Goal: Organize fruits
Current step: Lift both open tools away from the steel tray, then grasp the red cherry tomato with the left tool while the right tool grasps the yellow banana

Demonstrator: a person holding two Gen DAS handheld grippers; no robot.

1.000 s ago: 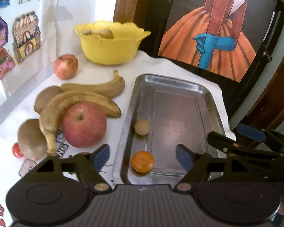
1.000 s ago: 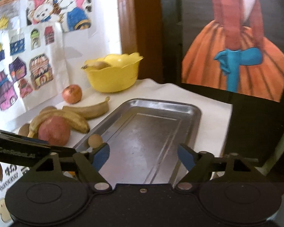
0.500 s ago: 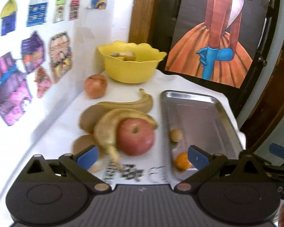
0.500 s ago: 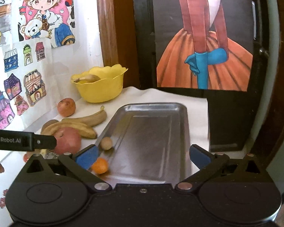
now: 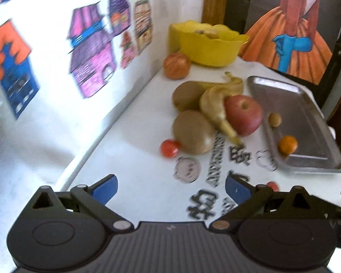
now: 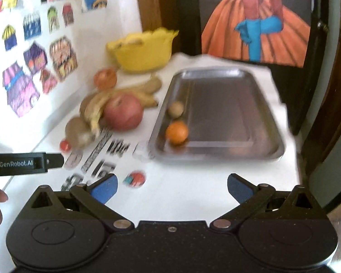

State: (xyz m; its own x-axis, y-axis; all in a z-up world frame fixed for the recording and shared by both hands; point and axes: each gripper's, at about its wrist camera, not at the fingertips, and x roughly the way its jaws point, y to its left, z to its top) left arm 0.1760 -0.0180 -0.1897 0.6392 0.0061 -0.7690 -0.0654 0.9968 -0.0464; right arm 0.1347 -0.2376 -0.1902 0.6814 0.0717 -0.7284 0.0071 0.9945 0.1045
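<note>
Two grippers, left gripper (image 5: 171, 190) and right gripper (image 6: 172, 188), hover over the tabletop's (image 6: 193, 177) near edge, fingers spread wide after just opening, nothing between them. An orange (image 6: 176, 132) and a small brown fruit (image 6: 175, 109) lie in the metal tray (image 6: 250, 113) along its left wall. Apples, bananas and kiwis cluster left of the tray.

- The tray (image 6: 216, 111) is bare metal, brushed and dully shiny.
- The bowl (image 5: 210, 46) looks like smooth yellow plastic.
- The big apple (image 5: 243, 115) has glossy red skin.
- The kiwi (image 5: 193, 133) is matt, fuzzy brown.
- The table cover (image 5: 136, 182) is smooth, white and printed.
- The wall pictures (image 5: 91, 54) are coloured paper.
</note>
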